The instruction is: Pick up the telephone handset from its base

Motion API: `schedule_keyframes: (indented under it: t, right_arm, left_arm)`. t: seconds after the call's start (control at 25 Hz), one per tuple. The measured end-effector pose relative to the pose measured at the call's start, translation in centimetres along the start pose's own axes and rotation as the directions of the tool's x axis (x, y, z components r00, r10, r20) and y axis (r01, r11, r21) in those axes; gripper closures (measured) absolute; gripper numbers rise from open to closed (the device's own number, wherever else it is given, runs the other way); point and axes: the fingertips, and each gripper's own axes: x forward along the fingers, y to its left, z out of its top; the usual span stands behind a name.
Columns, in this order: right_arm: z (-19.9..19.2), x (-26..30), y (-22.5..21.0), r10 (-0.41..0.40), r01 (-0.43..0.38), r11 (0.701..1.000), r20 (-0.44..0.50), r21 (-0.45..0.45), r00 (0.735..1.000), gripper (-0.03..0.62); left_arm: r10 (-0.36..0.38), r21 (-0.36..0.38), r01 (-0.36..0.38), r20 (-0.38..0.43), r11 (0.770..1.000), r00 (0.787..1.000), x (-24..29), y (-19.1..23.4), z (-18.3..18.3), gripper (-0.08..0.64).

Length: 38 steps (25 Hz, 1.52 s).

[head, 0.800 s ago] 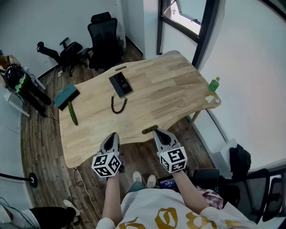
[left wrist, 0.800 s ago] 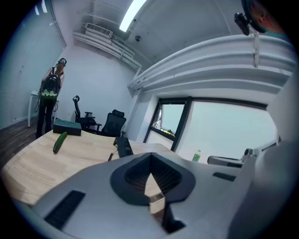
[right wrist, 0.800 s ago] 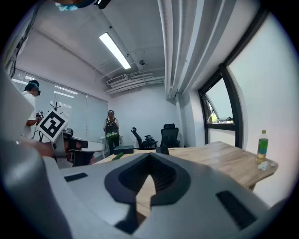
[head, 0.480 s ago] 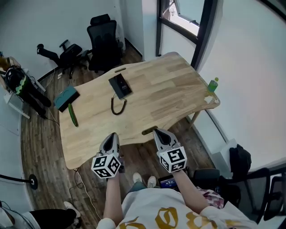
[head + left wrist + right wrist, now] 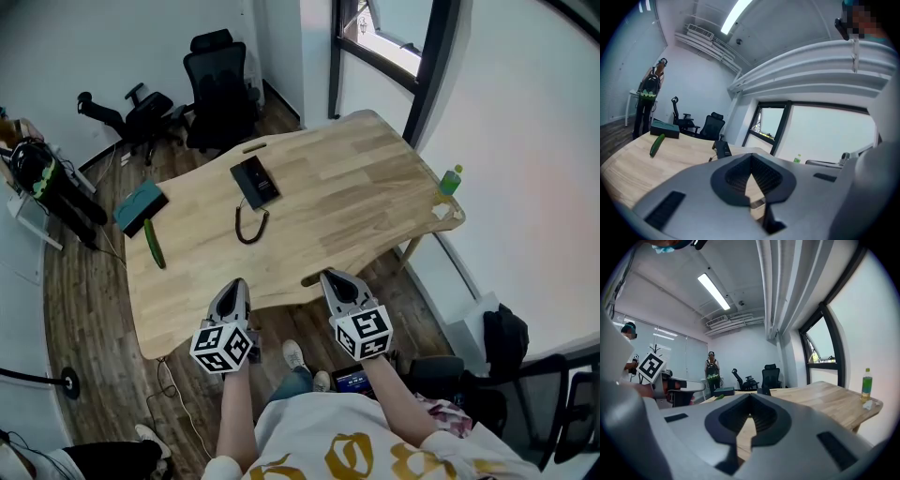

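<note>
Only in gripper views, ceiling light strip [image 5: 714, 291] (telephone [image 5: 254, 179] clearest overhead)

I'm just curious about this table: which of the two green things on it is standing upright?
The green bottle at the right corner of the table stands upright; the cucumber lies flat near the left edge.

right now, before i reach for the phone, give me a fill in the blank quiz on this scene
1. The black ___ with a coiled cord lies on the table.
2. In the head view, the green bottle stands at the table's ___-hand corner.
3. The left gripper and the right gripper both have their jaws ___, with nothing between them.
Missing words: telephone; right; shut.
</note>
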Motion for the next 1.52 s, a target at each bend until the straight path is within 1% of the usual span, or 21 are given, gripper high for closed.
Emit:
schedule_keyframes:
  t: [0.2, 0.36, 0.64, 0.88, 1.0, 1.08, 1.28, 1.44, 1.52]
  right_arm:
    - [0.3, 2.9, -0.8, 0.003, -0.004, 1.000, -0.014, -0.018, 1.000, 0.588]
    - [0.4, 6.0, -3.1, -0.022, 0.021, 1.000, -0.031, -0.019, 0.999, 0.588]
    - [1.1, 13.9, -6.7, -0.056, 0.056, 0.998, -0.058, 0.000, 0.997, 0.588]
    - [1.5, 19.7, -7.6, -0.084, 0.083, 0.996, -0.097, -0.019, 0.992, 0.588]
    - [1.8, 21.6, -8.0, -0.099, 0.098, 0.995, -0.098, -0.017, 0.990, 0.587]
    - [2.0, 22.5, -8.3, -0.101, 0.100, 0.995, -0.094, -0.011, 0.991, 0.588]
    - [1.7, 24.2, -7.4, -0.070, 0.068, 0.997, -0.101, -0.020, 0.993, 0.588]
    - [1.5, 25.2, -7.3, -0.047, 0.047, 0.999, -0.100, -0.002, 0.994, 0.588]
    - [1.7, 25.8, -7.1, -0.036, 0.036, 0.999, -0.095, -0.007, 0.995, 0.588]
  left_arm:
    - [-0.014, -0.020, 0.014, 0.005, 1.000, 1.000, 2.9, 1.2, 0.8, 0.554]
    - [-0.036, -0.030, 0.036, -0.007, 0.999, 0.999, 7.1, 2.5, 1.1, 0.554]
    - [-0.054, -0.037, 0.053, -0.036, 0.998, 0.998, 15.0, 6.5, 3.2, 0.554]
    - [-0.066, -0.064, 0.063, -0.051, 0.996, 0.996, 19.5, 10.2, 4.5, 0.554]
    - [-0.084, -0.083, 0.079, -0.056, 0.993, 0.995, 21.0, 11.2, 5.0, 0.554]
    - [-0.097, -0.077, 0.093, -0.054, 0.993, 0.994, 21.8, 11.4, 5.5, 0.554]
    - [-0.088, -0.056, 0.085, -0.055, 0.995, 0.995, 22.5, 12.8, 6.2, 0.554]
    - [-0.136, -0.097, 0.130, -0.058, 0.987, 0.989, 23.0, 12.7, 5.8, 0.554]
    - [-0.132, -0.111, 0.126, -0.052, 0.986, 0.990, 23.3, 13.0, 5.8, 0.554]
